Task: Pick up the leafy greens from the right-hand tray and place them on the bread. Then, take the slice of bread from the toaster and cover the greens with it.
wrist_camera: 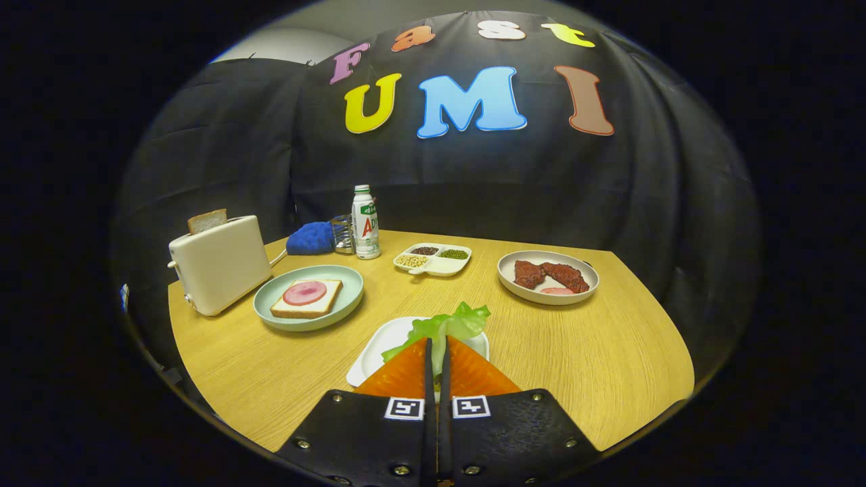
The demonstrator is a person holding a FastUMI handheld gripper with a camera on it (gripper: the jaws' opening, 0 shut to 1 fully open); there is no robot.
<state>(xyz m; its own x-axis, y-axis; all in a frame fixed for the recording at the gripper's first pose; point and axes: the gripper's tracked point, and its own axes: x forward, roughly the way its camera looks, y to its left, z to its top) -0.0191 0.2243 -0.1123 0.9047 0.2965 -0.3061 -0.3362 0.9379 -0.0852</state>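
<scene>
On the pale wood-grain table [595,365], the gripper [437,341] has its ridged orange fingers [404,370] pinched together on ruffled green lettuce [452,325] above a white square tray [379,348].

Gripper-mounted fisheye, low over the table [609,352], facing forward along its fingers [406,372].

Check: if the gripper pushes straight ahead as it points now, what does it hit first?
Nothing new: the gripper is shut on the leafy greens over the white tray. Beyond them, probably bare table, then the divided dish; depth unclear.
</scene>
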